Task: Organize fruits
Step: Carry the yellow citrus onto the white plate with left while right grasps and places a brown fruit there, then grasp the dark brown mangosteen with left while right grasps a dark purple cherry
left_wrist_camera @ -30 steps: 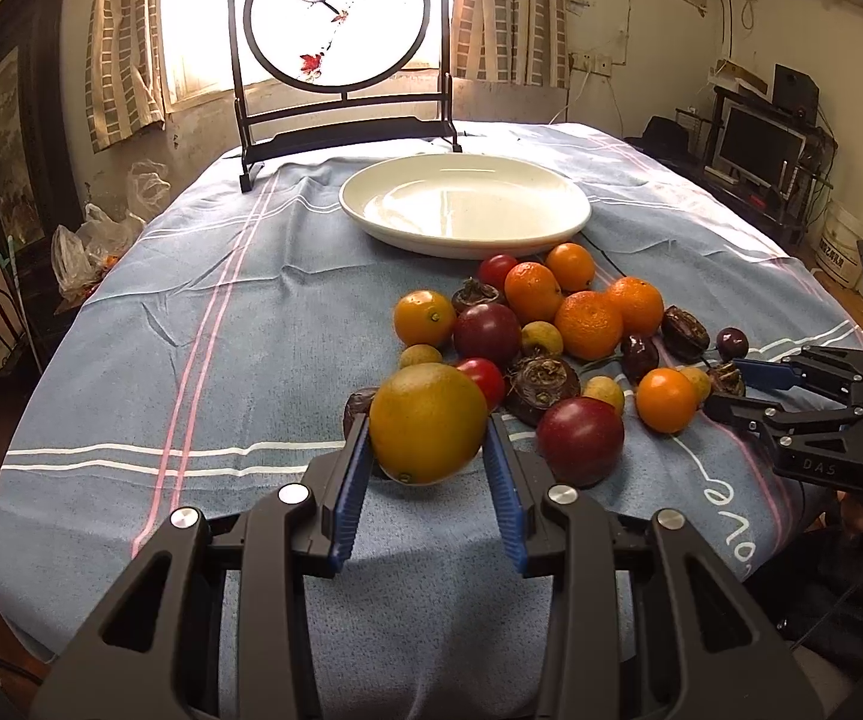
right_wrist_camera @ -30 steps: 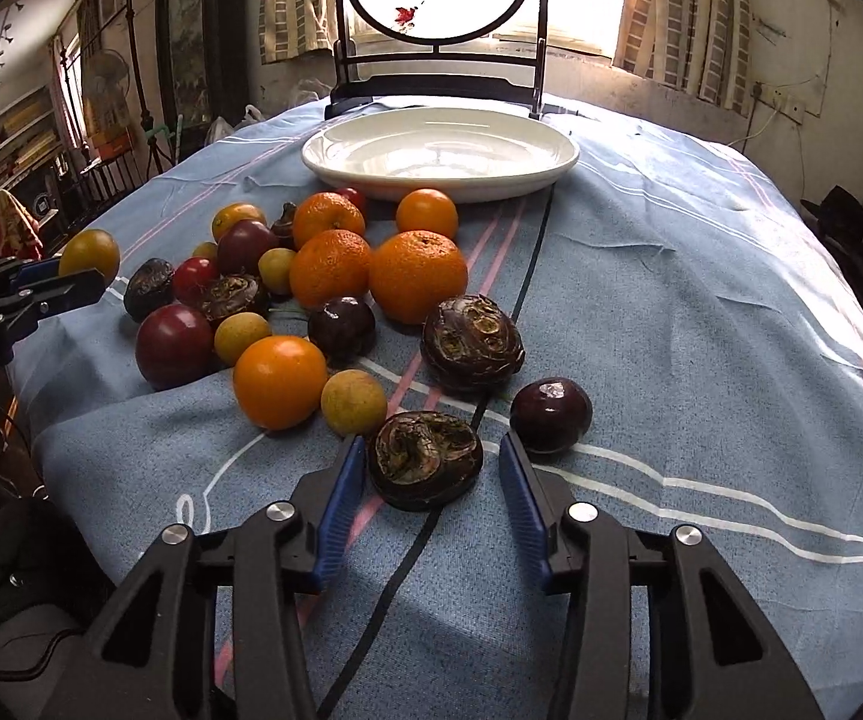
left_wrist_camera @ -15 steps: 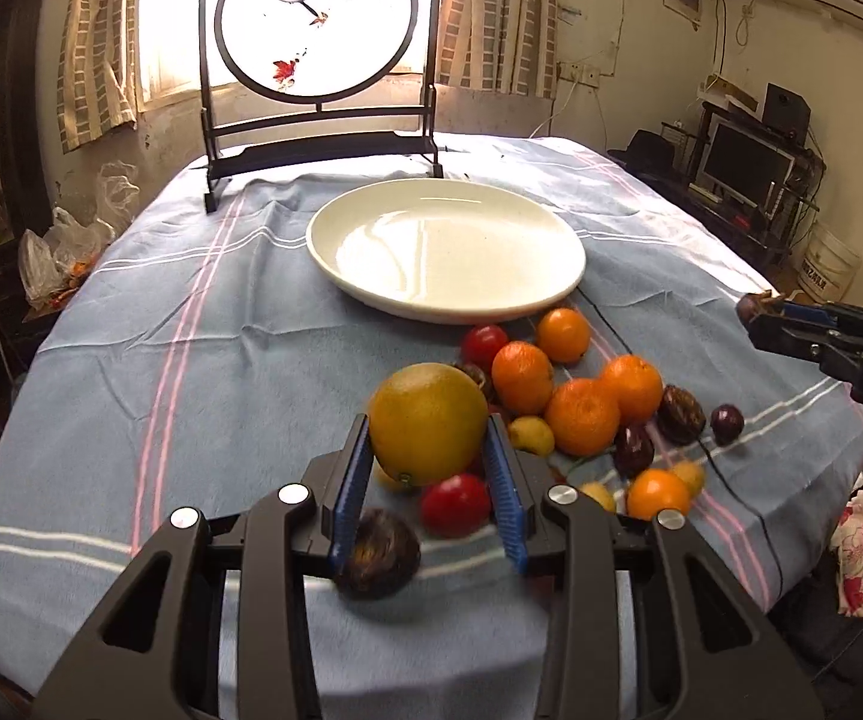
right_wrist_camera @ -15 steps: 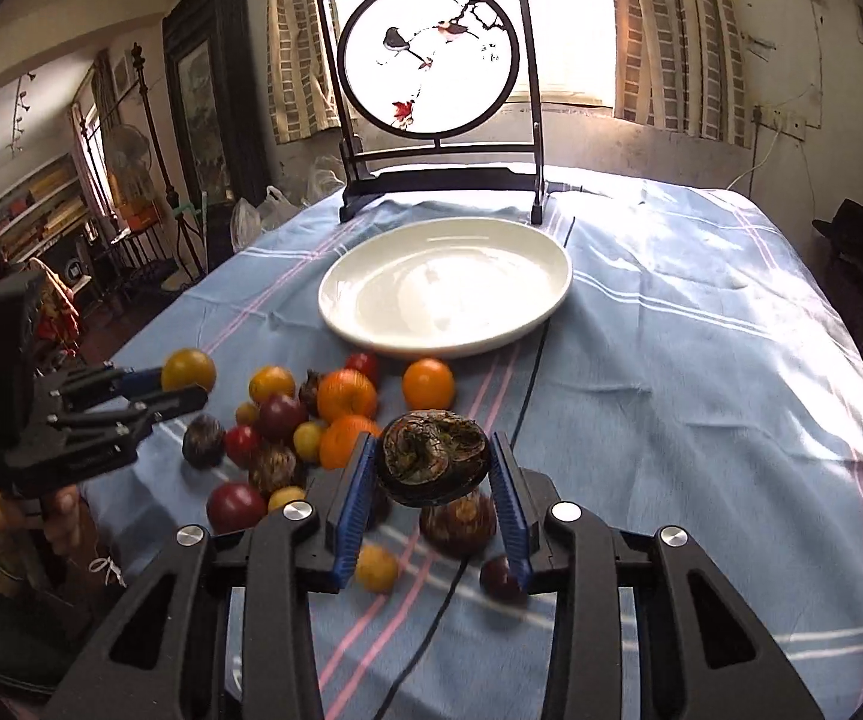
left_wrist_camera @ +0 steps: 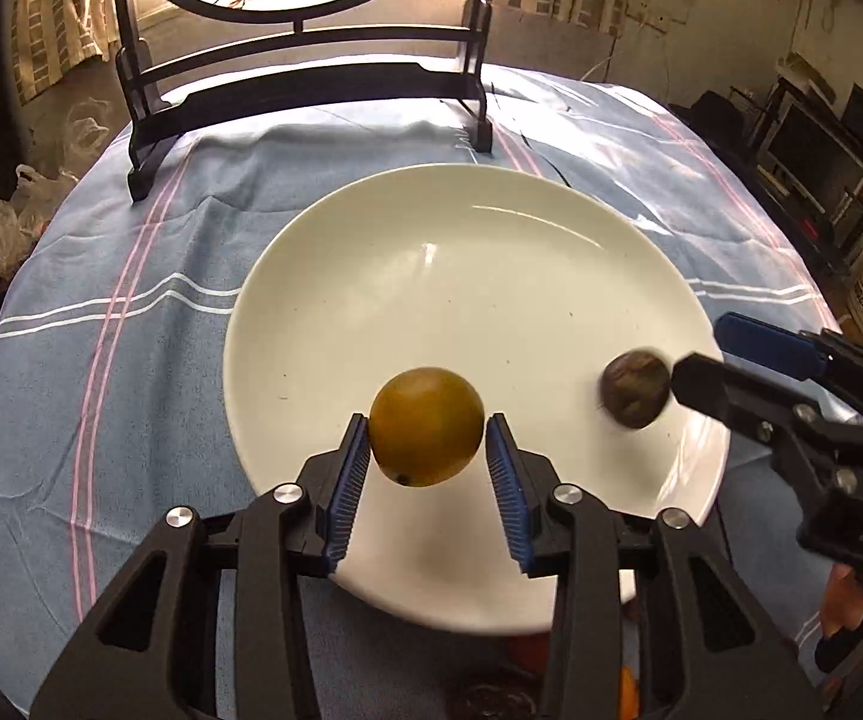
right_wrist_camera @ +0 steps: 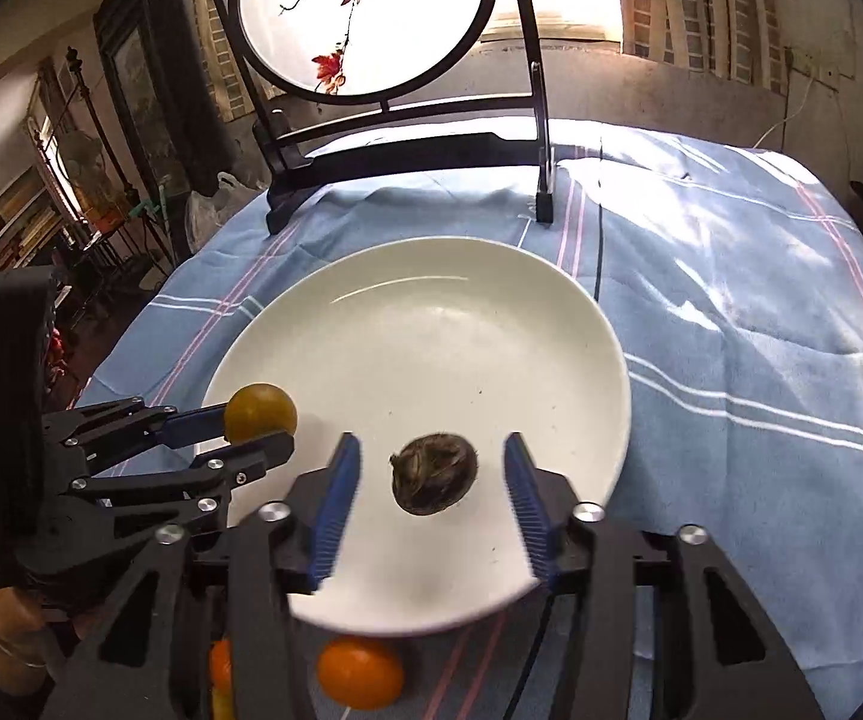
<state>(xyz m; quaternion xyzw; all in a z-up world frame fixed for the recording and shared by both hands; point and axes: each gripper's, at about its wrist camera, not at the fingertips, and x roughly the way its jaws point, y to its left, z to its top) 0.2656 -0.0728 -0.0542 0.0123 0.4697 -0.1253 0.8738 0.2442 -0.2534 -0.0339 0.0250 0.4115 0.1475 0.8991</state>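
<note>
Fruit positions first: the yellow-orange fruit (left_wrist_camera: pixel 426 426) sits between the pads of the left tongs (left_wrist_camera: pixel 427 468), over the near part of the white plate (left_wrist_camera: pixel 371 276). The pads touch its sides or nearly so; whether it is clamped or just let go I cannot tell for sure, but it looks held. It is round, smooth, no long axis, so orientation does not matter for the drop.

Right tongs (right_wrist_camera: pixel 431 498) are wide apart, w/ the dark wrinkled fruit (right_wrist_camera: pixel 434 474) between them but touching neither pad. It is blurred and appears to be over or just on the plate, near the rim closest to the camera. Rough brown skin, a bit oval.

The 2 fruits are apart from each other, yellow one to the left. My guess: next is the left tongs letting go, straight down. A round fruit may roll on the glossy plate. An orange (right_wrist_camera: pixel 360 673) waits on the blue cloth (right_wrist_camera: pixel 731 324) of the surface, below the plate rim.
</note>
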